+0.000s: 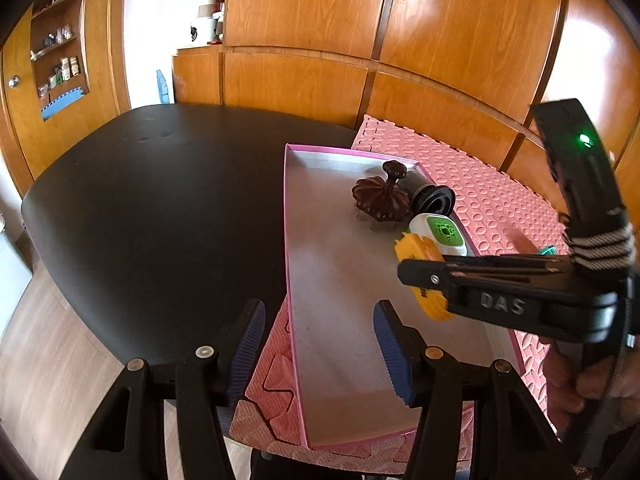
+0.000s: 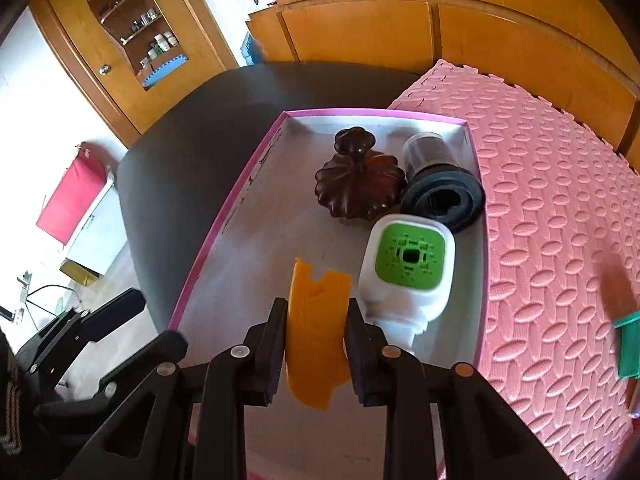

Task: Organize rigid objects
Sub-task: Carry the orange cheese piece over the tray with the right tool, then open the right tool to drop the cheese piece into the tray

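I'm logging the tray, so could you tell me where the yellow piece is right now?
The yellow piece is clamped in the right gripper, above the pink-rimmed tray, just left of the white and green device.

1. Your left wrist camera looks forward and steeply down along the left gripper (image 1: 320,356), from the near end of the pink-rimmed box (image 1: 289,240), close above it, facing the wooden wall panels (image 1: 304,8).
2. Your right wrist camera looks down along the right gripper (image 2: 316,336), closer over the box (image 2: 224,216) interior.
3. Both views share the box, the pink foam mat (image 1: 480,184) (image 2: 552,184) and the black table (image 1: 160,200) (image 2: 168,184); the left view also catches the right gripper (image 1: 420,268) side-on.
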